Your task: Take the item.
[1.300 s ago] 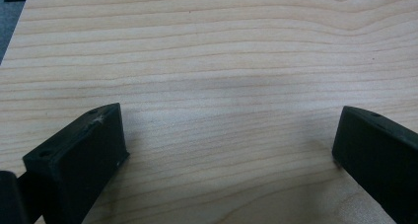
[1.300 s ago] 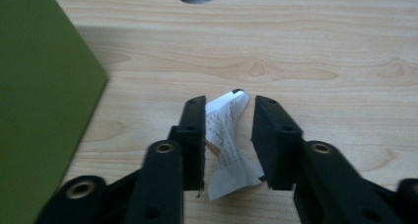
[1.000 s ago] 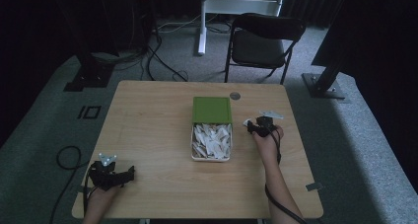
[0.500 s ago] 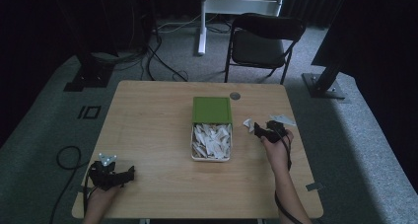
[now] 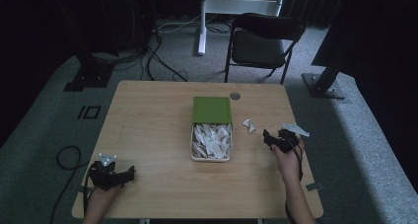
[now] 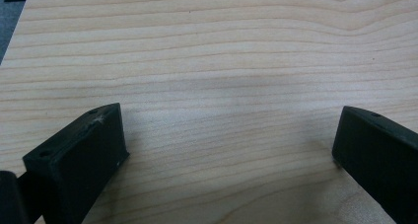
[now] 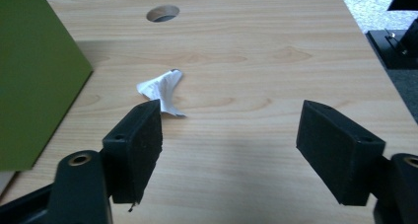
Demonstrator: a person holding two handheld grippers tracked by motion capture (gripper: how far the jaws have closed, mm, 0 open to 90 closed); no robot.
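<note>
Beside open right gripper, paper scrap

- Left gripper: black body, grey 3-cornered plate on top with pale dots at its corners; black cable looping off the table edge to the floor.
- Left gripper, own view: 2 black block-shaped jaws, matte, each with a small round hole in its top face; pale scuff marks on 1 jaw.
- Right gripper: black body, black cable running along the forearm.
- Right gripper, own view: 2 black rectangular jaws with small holes; black arms behind them, each with a brass-coloured ringed hole.
- Forearms: bare, no sleeves visible.
</note>
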